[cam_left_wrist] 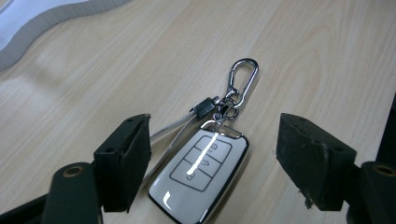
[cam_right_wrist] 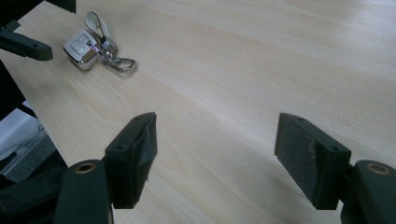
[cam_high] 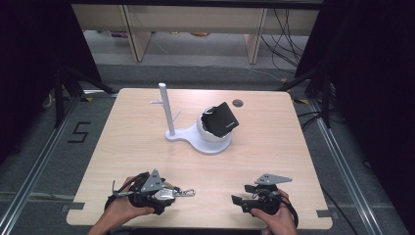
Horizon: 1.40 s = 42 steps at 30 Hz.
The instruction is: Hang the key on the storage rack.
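A white car key fob (cam_left_wrist: pixel 196 172) with a chrome rim, a silver carabiner clip (cam_left_wrist: pixel 243 77) and a pale strap lies flat on the wooden table. My left gripper (cam_left_wrist: pixel 219 161) is open, its jaws on either side of the fob without touching it. In the high view this gripper (cam_high: pixel 159 192) is at the near left, over the key fob (cam_high: pixel 172 193). My right gripper (cam_high: pixel 243 193) is open at the near right, with bare tabletop between its pads. In the right gripper view, this gripper (cam_right_wrist: pixel 217 158) faces the key fob (cam_right_wrist: pixel 83 48) far off at top left.
A white stand with an upright post (cam_high: pixel 166 110) and a rounded base (cam_high: pixel 208 145) sits mid-table, with a black pouch (cam_high: pixel 221 119) resting in its cup. A round cable hole (cam_high: pixel 238 103) is at the table's far side. The table's (cam_high: pixel 274 152) front edge is near both hands.
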Motion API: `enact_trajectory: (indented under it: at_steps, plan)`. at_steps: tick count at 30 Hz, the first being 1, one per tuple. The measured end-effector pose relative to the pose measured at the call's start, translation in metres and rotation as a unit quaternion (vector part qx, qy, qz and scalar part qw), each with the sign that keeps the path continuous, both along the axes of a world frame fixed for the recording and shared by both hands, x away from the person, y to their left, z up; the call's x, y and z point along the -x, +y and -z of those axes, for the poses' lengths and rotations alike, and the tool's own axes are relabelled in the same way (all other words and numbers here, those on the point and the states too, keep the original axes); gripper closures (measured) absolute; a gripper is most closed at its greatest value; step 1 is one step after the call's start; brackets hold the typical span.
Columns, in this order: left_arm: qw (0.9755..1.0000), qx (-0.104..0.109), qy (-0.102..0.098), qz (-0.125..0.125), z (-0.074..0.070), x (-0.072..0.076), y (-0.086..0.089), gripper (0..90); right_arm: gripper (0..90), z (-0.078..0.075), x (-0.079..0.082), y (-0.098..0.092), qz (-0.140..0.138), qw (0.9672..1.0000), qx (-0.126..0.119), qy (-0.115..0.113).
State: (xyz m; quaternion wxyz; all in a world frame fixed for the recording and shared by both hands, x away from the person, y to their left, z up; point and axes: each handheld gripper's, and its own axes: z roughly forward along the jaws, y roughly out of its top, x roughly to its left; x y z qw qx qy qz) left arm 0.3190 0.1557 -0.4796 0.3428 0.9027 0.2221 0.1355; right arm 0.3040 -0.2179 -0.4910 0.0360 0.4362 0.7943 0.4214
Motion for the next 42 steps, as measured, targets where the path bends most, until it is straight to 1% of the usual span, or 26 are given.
enact_trajectory:
  at_steps: [1,2,6,7,8,9,12,15,17,19,20,21,23,24,26,27,28,33,34,35,36,37,38,39,40,42]
  plan:
    - [1.0,0.002,0.004,-0.005,0.001,-0.001,-0.002,26.8,30.8,0.0,0.004,0.0,0.006,0.9999,-0.002,0.01]
    - [1.0,0.003,0.007,-0.003,0.001,-0.003,-0.005,27.3,30.8,0.0,0.003,-0.001,0.0,1.0,0.006,-0.003]
    - [0.9998,0.002,0.009,0.018,0.0,-0.008,-0.016,32.2,30.9,-0.001,0.007,0.001,0.008,1.0,0.004,0.004]
    - [0.9995,-0.009,0.003,0.031,-0.001,-0.01,-0.023,33.4,30.9,-0.002,0.007,0.0,0.0,0.9997,0.017,-0.014]
    - [0.9992,-0.013,0.004,0.039,0.0,-0.011,-0.027,35.0,30.9,-0.002,0.009,0.002,0.004,1.0,0.006,-0.006]
    - [0.9985,-0.026,-0.001,0.049,-0.001,-0.013,-0.031,36.5,30.9,-0.001,0.007,0.002,-0.006,0.9999,0.006,-0.007]
    - [0.9972,-0.037,-0.004,0.065,0.0,-0.017,-0.039,41.8,30.9,-0.001,0.008,0.002,-0.008,0.9999,0.01,-0.011]
    - [0.9949,-0.063,0.023,0.075,0.0,-0.026,-0.048,44.7,30.9,-0.001,0.009,0.003,-0.008,0.9998,0.011,-0.012]
    - [0.9942,-0.067,0.042,0.073,0.0,-0.032,-0.055,49.3,30.9,-0.001,0.009,0.002,-0.012,0.9998,0.011,-0.013]
    - [0.9936,-0.069,0.052,0.072,0.0,-0.033,-0.057,51.0,30.9,-0.001,0.009,0.002,-0.012,0.9998,0.011,-0.012]
    - [0.9896,-0.098,0.06,0.087,-0.003,-0.037,-0.059,51.9,30.9,-0.001,0.009,0.002,-0.012,0.9998,0.011,-0.012]
    - [0.9889,-0.1,0.068,0.087,-0.003,-0.036,-0.062,52.8,30.9,-0.001,0.01,0.003,-0.015,0.9998,0.009,-0.011]
    - [0.9845,-0.122,0.079,0.098,-0.002,-0.037,-0.066,52.8,30.9,-0.001,0.009,0.003,-0.018,0.9997,0.012,-0.011]
    - [0.9845,-0.122,0.079,0.098,-0.002,-0.037,-0.066,52.8,30.9,-0.001,0.009,0.003,-0.018,0.9997,0.012,-0.011]
    - [0.9799,-0.145,0.087,0.106,-0.001,-0.039,-0.069,52.9,30.9,-0.001,0.01,0.004,-0.018,0.9997,0.014,-0.013]
    - [0.9784,-0.151,0.096,0.103,0.0,-0.039,-0.071,53.0,30.9,-0.001,0.01,0.004,-0.018,0.9996,0.015,-0.013]
    - [0.9762,-0.159,0.093,0.114,0.001,-0.041,-0.072,53.8,30.9,-0.002,0.01,0.004,-0.018,0.9996,0.016,-0.012]
    - [0.969,-0.182,0.119,0.118,0.003,-0.046,-0.077,57.4,31.0,-0.002,0.01,0.003,-0.019,0.9996,0.015,-0.015]
    - [0.969,-0.182,0.119,0.118,0.003,-0.046,-0.077,57.8,31.0,-0.002,0.01,0.003,-0.019,0.9996,0.015,-0.015]
    - [0.9652,-0.192,0.132,0.119,0.002,-0.047,-0.08,58.4,31.0,-0.002,0.01,0.003,-0.019,0.9996,0.016,-0.015]
    - [0.9652,-0.192,0.132,0.119,0.002,-0.047,-0.08,59.0,31.0,-0.002,0.01,0.003,-0.019,0.9996,0.016,-0.015]
    - [0.9623,-0.205,0.139,0.113,0.001,-0.049,-0.083,60.1,31.1,-0.001,0.009,0.004,-0.018,0.9997,0.013,-0.014]
    - [0.9623,-0.205,0.139,0.113,0.001,-0.049,-0.083,61.0,31.1,-0.001,0.01,0.004,-0.016,0.9996,0.015,-0.015]
    - [0.9602,-0.211,0.147,0.109,0.001,-0.05,-0.085,62.2,31.1,-0.001,0.01,0.005,-0.02,0.9996,0.015,-0.013]
    - [0.9567,-0.222,0.153,0.109,0.0,-0.052,-0.086,62.2,31.1,-0.001,0.01,0.005,-0.02,0.9996,0.015,-0.013]
    - [0.9525,-0.235,0.16,0.108,-0.001,-0.055,-0.09,63.9,31.1,0.0,0.01,0.006,-0.024,0.9996,0.013,-0.008]
